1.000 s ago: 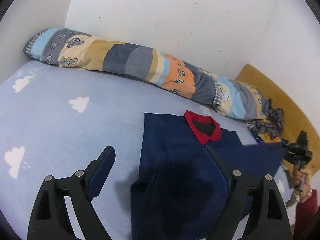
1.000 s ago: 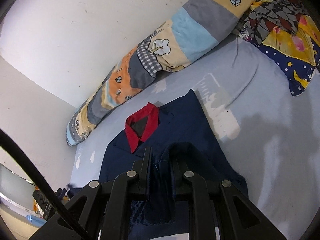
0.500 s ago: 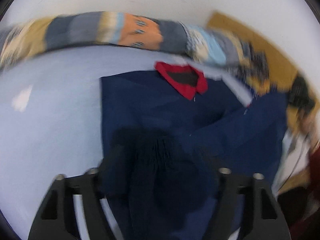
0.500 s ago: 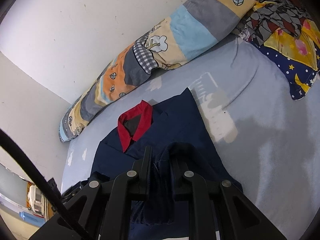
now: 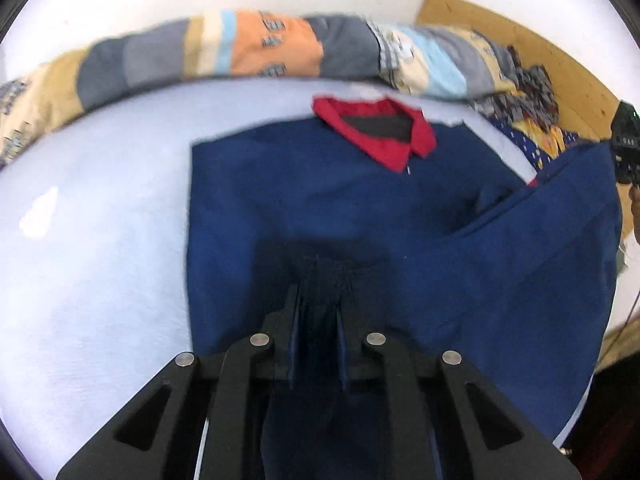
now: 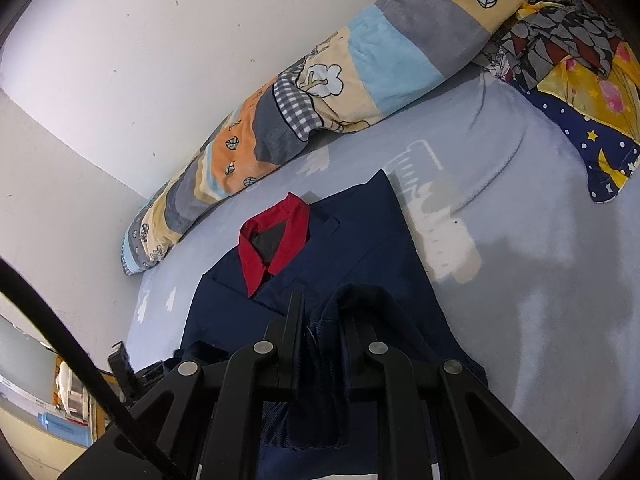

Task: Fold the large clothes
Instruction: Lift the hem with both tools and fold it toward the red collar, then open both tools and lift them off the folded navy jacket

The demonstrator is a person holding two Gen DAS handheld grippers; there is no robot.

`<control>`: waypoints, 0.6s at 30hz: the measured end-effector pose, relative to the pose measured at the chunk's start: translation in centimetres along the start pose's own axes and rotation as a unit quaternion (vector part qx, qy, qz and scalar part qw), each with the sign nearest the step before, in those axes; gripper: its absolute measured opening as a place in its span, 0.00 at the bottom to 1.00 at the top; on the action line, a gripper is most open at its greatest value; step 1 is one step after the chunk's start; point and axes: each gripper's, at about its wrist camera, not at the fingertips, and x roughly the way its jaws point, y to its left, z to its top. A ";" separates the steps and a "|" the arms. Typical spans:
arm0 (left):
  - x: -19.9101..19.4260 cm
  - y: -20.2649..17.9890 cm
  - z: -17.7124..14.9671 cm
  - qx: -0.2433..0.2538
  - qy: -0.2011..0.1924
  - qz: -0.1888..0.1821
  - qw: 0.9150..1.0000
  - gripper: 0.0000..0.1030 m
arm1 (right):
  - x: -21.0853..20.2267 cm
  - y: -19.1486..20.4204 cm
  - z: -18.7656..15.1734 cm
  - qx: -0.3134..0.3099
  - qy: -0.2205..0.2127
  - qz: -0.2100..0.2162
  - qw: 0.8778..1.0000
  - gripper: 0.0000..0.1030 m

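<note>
A navy garment [image 5: 280,184] with a red collar [image 5: 384,136] lies flat on the light blue bed sheet [image 5: 100,200]. My left gripper [image 5: 319,298] points down at its near part. Its jaws are closing, with a bunch of dark fabric between the pads. In the right wrist view the same navy garment [image 6: 360,240] and red collar [image 6: 288,232] show. My right gripper [image 6: 322,320] is shut on a gathered fold of its cloth. From the left wrist view, that side of the garment rises as a lifted flap [image 5: 560,220] toward the right gripper's body at the far right edge.
A long patchwork rolled quilt [image 5: 272,48] lies along the white wall behind the garment. A pile of patterned cloth [image 6: 580,92] sits at the head end by a wooden board [image 5: 520,40]. A black cable [image 6: 60,328] crosses the right wrist view's lower left.
My left gripper dropped from above the sheet onto the garment's near part, and its wide jaws drew in around fabric. My right gripper kept its grip and stayed put.
</note>
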 end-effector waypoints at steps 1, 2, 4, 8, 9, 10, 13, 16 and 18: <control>-0.9 0.0 0.4 -0.006 -0.015 0.007 1.000 0.14 | 0.0 0.0 0.0 0.000 -0.001 0.000 1.000 0.16; -1.7 0.1 0.8 -0.010 -0.027 0.011 1.000 0.14 | -0.1 0.0 0.1 0.001 -0.002 0.000 1.000 0.16; -3.5 0.5 1.8 -0.022 -0.052 0.023 0.998 0.14 | -0.3 0.0 0.3 0.001 -0.006 -0.001 1.000 0.16; -6.2 1.9 4.6 -0.051 -0.105 0.038 0.992 0.14 | -0.3 -0.5 1.9 0.015 -0.020 -0.002 1.000 0.16; -6.4 2.3 5.2 -0.057 -0.111 0.037 0.992 0.14 | 0.0 -0.6 2.4 0.020 -0.022 -0.001 1.000 0.16; -6.3 2.5 6.1 -0.060 -0.116 0.039 0.991 0.14 | 0.5 -0.8 3.1 0.026 -0.021 0.001 0.999 0.16; -4.9 2.9 8.3 -0.059 -0.112 0.056 0.990 0.14 | 2.1 -0.7 4.9 0.036 -0.022 -0.008 0.999 0.16; -1.8 4.4 10.2 -0.072 -0.094 0.067 0.991 0.14 | 5.2 -1.2 7.1 0.055 -0.015 -0.019 0.998 0.16; 0.5 5.8 11.0 -0.084 -0.081 0.074 0.990 0.14 | 7.3 -1.8 8.1 0.067 -0.006 -0.025 0.997 0.16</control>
